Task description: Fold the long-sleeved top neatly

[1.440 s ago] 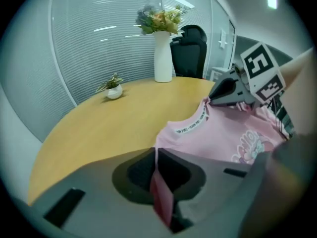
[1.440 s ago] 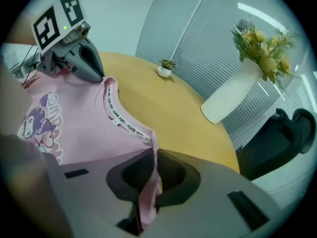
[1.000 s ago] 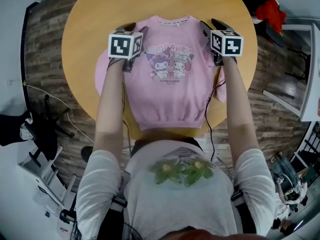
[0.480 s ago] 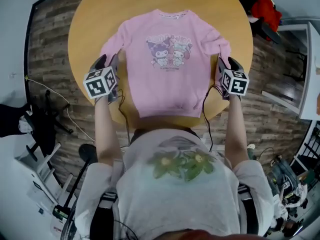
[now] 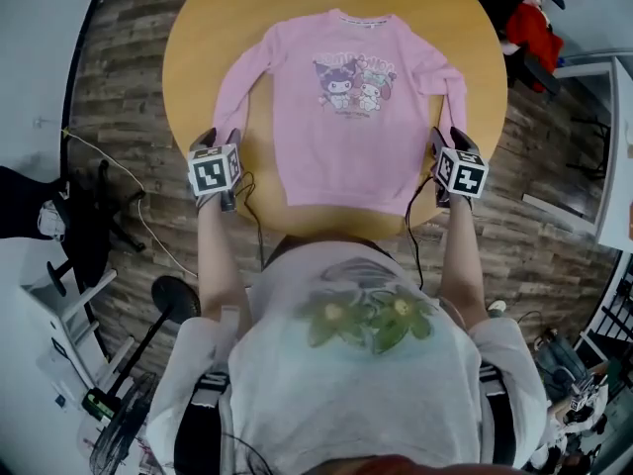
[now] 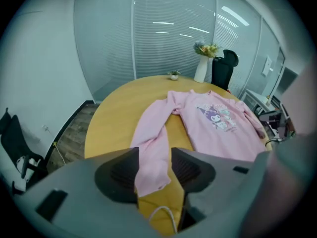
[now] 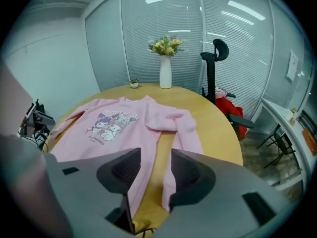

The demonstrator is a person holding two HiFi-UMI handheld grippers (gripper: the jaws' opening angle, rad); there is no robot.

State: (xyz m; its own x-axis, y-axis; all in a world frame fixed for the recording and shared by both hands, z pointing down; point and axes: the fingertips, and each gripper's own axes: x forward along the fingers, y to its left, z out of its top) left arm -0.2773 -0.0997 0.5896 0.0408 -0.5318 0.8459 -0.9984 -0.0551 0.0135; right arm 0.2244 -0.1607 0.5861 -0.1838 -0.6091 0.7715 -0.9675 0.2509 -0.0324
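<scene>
Both grippers have come back from the shoulders of the pink top [image 5: 341, 117] to the near rim of the round tabletop [image 5: 198, 28]. The two sleeves, bunched against the body a second ago, now run out straight.

- Top: flat, front up, cartoon print showing, in the upper middle of the head view. Collar toward the top of the frame, hem toward the person.
- Sleeve at frame left [image 5: 237, 77]: slants down and outward, cuff ending just ahead of the left gripper [image 5: 220, 139].
- Sleeve at frame right [image 5: 440, 77]: kinked at the elbow, then straight down to the right gripper [image 5: 447, 139].
- Left gripper view: fingers [image 6: 121, 170] stand apart and have just been spreading further. The cuff end lies in the gap between them. Yellow tabletop and a loop of white cable [image 6: 158, 214] show below the cuff. No pinch on the cloth that I can see.
- Right gripper view: fingers [image 7: 190, 175] wide. The cuff hangs into the gap close to the right-hand finger, with bare tabletop between it and the other finger. Cloth looks loose, not clamped.
- Far edge of the tabletop, upper middle of the right gripper view: white vase of flowers [image 7: 165, 73], with a black office chair [image 7: 213, 68] to its right.
- Wood-plank floor [image 5: 119, 97] all round.
</scene>
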